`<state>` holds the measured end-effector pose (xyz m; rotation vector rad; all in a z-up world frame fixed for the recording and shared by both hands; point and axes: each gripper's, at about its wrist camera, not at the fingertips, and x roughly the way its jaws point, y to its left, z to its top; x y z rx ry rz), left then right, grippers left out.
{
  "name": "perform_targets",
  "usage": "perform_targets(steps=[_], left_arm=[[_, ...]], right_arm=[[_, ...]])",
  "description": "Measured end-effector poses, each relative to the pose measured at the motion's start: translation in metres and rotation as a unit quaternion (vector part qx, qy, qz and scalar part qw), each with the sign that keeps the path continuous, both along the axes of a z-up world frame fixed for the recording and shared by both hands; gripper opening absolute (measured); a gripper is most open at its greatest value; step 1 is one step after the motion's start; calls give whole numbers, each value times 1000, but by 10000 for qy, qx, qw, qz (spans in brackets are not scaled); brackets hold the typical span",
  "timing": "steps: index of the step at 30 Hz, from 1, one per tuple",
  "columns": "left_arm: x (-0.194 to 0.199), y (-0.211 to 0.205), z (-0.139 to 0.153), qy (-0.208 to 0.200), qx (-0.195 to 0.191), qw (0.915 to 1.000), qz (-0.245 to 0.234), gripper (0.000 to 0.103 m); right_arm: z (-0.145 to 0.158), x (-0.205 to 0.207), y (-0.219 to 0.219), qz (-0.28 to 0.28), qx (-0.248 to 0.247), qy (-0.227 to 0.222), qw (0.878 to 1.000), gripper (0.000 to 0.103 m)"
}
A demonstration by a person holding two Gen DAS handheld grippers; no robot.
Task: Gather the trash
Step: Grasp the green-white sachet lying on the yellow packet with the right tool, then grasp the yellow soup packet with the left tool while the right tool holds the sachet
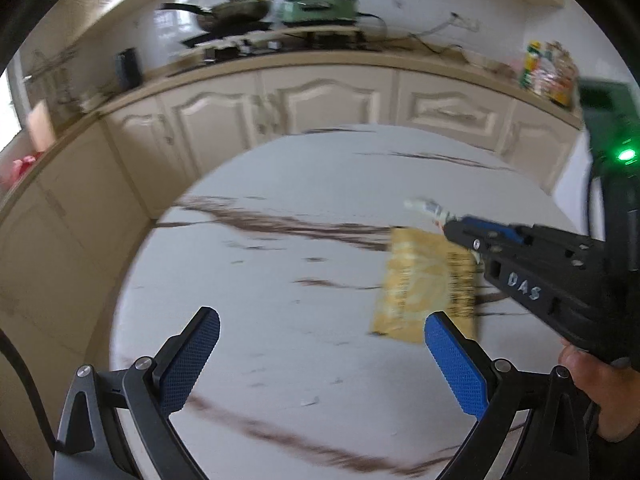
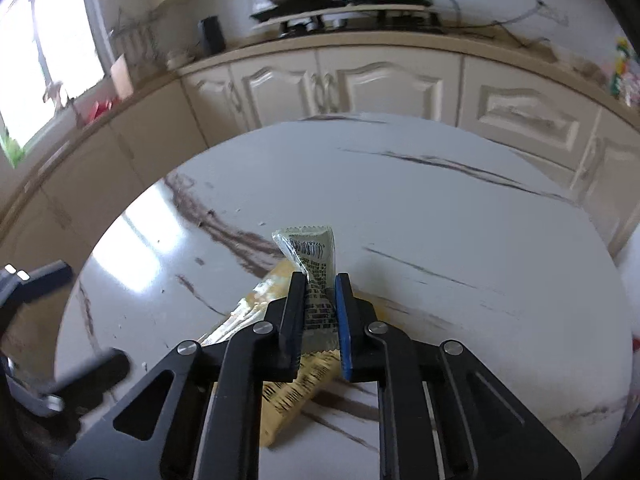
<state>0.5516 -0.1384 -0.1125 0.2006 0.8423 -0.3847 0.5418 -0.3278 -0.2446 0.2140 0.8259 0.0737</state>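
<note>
Round white marble-veined table stood before cream panelled cabinets. Left gripper hovered above tabletop, blue textured pads wide apart, nothing between. Flat yellow wrapper lay on table right of centre. Right gripper was clamped on crinkled pale sachet, held over yellow wrapper.

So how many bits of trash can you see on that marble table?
2. A pale green wrapper is pinched in the right tool, lifted above the table. A yellow packet lies flat on the table beneath it. More could be hidden behind the tools.
</note>
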Motion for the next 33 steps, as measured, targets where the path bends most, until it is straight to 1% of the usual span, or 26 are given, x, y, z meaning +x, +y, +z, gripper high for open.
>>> perform_targets(steps=[1,3,5,8,10,13,17,18,19,21,24,26,29,30,31,32,33], left_arm=[[2,-9,-2,93,-46,9998,-162,102],[7,-29,-9,315,53,9990,-321,101],[11,-46,-15,374,130,9981,-473,101],[18,-61,-29,614,179,9966,-524,100],[22,-65,-36,755,194,9960,-447,100],[24,-67,-38,635,229,9968,-434,101],[22,-72,-43,483,185,9971,-554,100],[22,-74,-45,461,174,9971,-585,95],[18,-75,-46,432,134,9968,-661,83],[12,-76,-45,343,102,9961,-809,64],[9,-73,-45,318,128,9956,-873,61],[9,-72,-45,288,122,9951,-940,54],[2,-75,-43,158,272,9945,-997,49],[0,-76,-42,126,258,9942,-1039,41],[-4,-77,-40,117,243,9933,-1120,27],[-8,-78,-38,154,201,9919,-1247,16],[-12,-81,-39,167,259,9911,-1295,13]], right_arm=[[4,-6,-8,-111,15,-39,9999,14],[11,-19,-26,-318,160,-141,9993,14],[16,-31,-41,-435,224,-190,9986,14],[20,-51,-61,-591,302,-253,9975,14],[21,-61,-71,-644,355,-291,9969,14],[21,-69,-79,-647,466,-310,9963,14],[18,-72,-81,-587,596,-334,9959,14],[16,-71,-80,-561,616,-336,9960,14],[15,-70,-79,-530,630,-320,9961,14],[12,-70,-76,-507,672,-318,9959,14],[10,-69,-73,-456,718,-306,9959,14],[9,-69,-70,-430,742,-308,9958,14],[9,-72,-68,-430,751,-315,9957,14],[9,-72,-67,-438,754,-320,9957,14],[9,-72,-67,-429,755,-307,9957,14],[9,-73,-66,-423,755,-300,9958,14],[9,-74,-65,-427,747,-299,9958,14]])
